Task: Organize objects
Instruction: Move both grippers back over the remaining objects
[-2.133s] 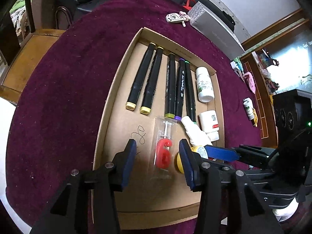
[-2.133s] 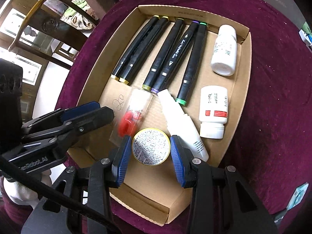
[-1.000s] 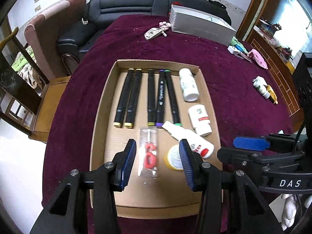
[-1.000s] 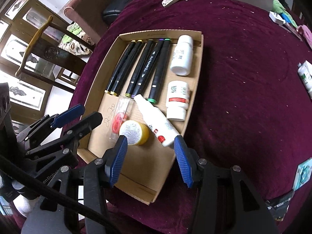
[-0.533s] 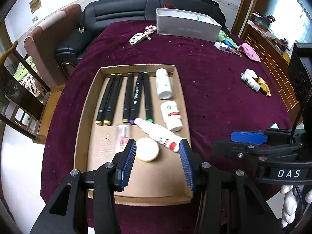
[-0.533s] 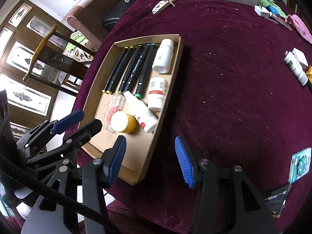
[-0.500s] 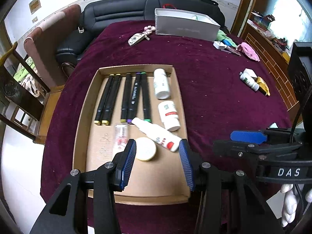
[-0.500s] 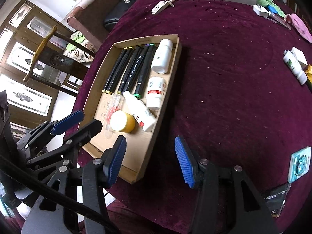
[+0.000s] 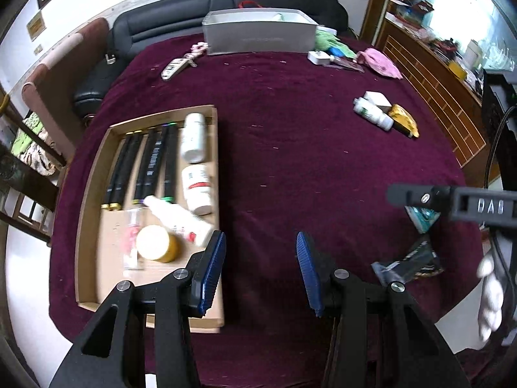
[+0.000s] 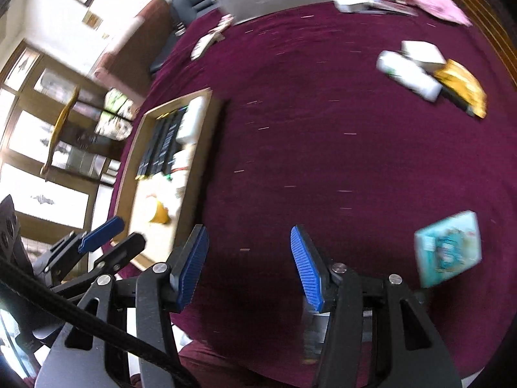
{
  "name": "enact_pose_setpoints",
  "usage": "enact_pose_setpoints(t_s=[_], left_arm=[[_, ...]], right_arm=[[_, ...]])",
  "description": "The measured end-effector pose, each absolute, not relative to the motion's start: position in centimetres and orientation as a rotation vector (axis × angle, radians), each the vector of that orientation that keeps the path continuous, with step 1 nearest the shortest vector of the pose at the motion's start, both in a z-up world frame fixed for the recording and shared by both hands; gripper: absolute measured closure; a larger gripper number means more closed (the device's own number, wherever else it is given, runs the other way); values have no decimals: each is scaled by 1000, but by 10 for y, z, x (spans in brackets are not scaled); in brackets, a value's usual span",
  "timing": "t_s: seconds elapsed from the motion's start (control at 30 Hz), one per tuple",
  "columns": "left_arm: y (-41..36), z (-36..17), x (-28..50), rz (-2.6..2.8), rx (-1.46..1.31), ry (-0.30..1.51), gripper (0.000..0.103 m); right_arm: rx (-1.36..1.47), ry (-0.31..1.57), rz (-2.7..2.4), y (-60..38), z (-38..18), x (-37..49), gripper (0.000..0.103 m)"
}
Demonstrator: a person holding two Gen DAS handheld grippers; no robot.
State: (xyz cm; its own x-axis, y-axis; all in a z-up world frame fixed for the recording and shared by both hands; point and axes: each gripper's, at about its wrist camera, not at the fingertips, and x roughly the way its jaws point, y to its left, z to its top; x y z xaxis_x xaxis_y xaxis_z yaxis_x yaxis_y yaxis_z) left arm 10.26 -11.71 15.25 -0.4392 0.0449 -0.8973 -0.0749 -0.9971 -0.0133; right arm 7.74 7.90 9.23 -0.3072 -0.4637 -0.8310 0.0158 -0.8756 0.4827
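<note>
A cardboard tray (image 9: 90,200) lies on the maroon tablecloth (image 9: 307,148) at the left. It holds several black markers (image 9: 152,165), two white bottles (image 9: 194,142), a white tube (image 9: 177,216), a yellow round tin (image 9: 156,243) and a clear packet with a red piece (image 9: 132,236). My left gripper (image 9: 260,271) is open and empty, above bare cloth just right of the tray. My right gripper (image 10: 247,263) is open and empty, over cloth right of the tray (image 10: 129,168). Loose on the right lie a white bottle (image 10: 408,74), a yellow packet (image 10: 462,89) and a teal card (image 10: 447,247).
A grey box (image 9: 258,35) stands at the table's far edge, with a key fob (image 9: 176,66), a pink cloth (image 9: 383,64) and small items near it. A dark packet (image 9: 407,265) lies near the front right. A black sofa (image 9: 161,29) and wooden cabinets border the table.
Both grippers have lifted away from the tray and swung right over the bare cloth. The yellow tin and the other items stay in the tray. Both jaws stay open.
</note>
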Motion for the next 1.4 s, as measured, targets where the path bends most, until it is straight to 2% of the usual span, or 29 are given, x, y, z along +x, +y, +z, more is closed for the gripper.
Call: enact_pose_setpoints(t_s=[0.3, 0.47, 0.77, 1.03, 1.4], left_arm=[[-63, 118, 87, 2486, -1711, 51, 63], [-42, 97, 81, 2392, -1777, 12, 63], [-32, 90, 72, 2354, -1805, -32, 63], [-51, 86, 71, 2379, -1853, -127, 63], [-60, 81, 79, 2377, -1880, -217, 63]], right_arm=[[1742, -786, -2398, 221, 67, 100, 47], [1806, -859, -2422, 267, 52, 111, 47], [1883, -831, -2263, 258, 32, 111, 47], [1916, -929, -2113, 244, 10, 91, 47], [1845, -785, -2120, 206, 20, 42, 44]])
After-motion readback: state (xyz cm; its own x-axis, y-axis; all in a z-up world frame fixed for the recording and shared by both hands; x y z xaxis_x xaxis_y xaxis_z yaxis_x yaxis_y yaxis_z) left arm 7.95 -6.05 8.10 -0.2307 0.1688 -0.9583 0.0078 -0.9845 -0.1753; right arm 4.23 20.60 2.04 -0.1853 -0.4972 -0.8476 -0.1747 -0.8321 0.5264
